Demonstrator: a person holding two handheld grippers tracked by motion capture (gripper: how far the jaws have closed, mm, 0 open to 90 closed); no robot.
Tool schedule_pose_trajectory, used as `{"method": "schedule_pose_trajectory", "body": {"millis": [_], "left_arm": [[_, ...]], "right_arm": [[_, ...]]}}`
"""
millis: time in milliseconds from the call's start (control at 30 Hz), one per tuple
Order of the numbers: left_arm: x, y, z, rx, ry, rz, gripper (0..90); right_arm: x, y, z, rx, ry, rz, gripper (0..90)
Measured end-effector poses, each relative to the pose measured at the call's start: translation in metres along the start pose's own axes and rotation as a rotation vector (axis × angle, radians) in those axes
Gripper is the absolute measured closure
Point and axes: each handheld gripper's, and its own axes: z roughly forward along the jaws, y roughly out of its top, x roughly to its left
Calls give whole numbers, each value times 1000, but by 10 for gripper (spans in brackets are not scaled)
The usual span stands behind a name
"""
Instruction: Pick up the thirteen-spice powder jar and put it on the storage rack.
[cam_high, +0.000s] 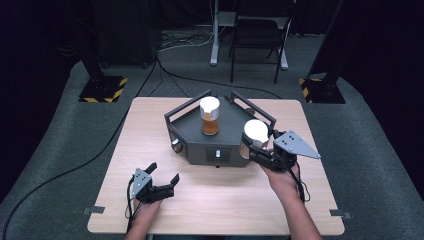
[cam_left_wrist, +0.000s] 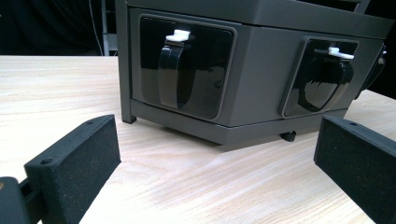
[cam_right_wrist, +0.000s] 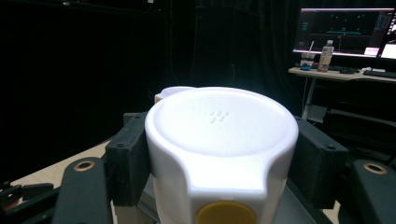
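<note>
Two hand-held grippers work over a pale wood-grain table (cam_high: 150, 125). At the left, the left gripper (cam_high: 162, 175) hovers low near the table's front edge, its two matte, grainy black jaws standing well apart with nothing between them. In the left gripper view the left gripper (cam_left_wrist: 215, 158) faces the dark grey, smooth, angular box-shaped stand (cam_left_wrist: 261, 74), which shows two glossy black recessed panels, each with one curved black lever tipped by a small white tab; the right panel is partly cut off by the box's corner.

In the middle, on the stand (cam_high: 192, 125), one upright jar of amber stuff with a white cap (cam_high: 210, 116) sits inside the railed top.

At the right, the right gripper (cam_high: 256, 142) is clamped on a second white-lidded round container (cam_high: 255, 132), held just above the stand's right front corner. In the right gripper view the container (cam_right_wrist: 222, 135) has a smooth rounded white lid with tiny dots and a yellow round button at its front, cut off below; its body is hidden.
</note>
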Motion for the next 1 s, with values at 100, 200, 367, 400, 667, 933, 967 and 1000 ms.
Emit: {"method": "schedule_pose_trajectory", "body": {"millis": [100,200,367,400,667,933,967,1000], "left_arm": [[0,0,0,0,-1,0,1],[0,0,0,0,-2,-1,1],[1,0,-1,-1,-4,-3,1],[1,0,-1,0,-3,-3,1],[3,0,-1,0,-10,-11,1],[4,-1,-1,-6,-12,-23,1],[4,-1,-1,-6,-13,-22,1],[4,-1,-1,-5,-13,-21,1]], "right_arm": [[1,1,7,-4,-9,9,299],[3,2,15,-9,-25,3,299],[6,4,26,-13,-49,-6,299],[7,3,28,-19,-59,-8,299],[16,2,41,-46,-120,-1,299],[24,2,55,-45,-164,-6,299],[24,1,57,-43,-167,-5,299],[25,2,59,-38,-171,-10,299]]}}
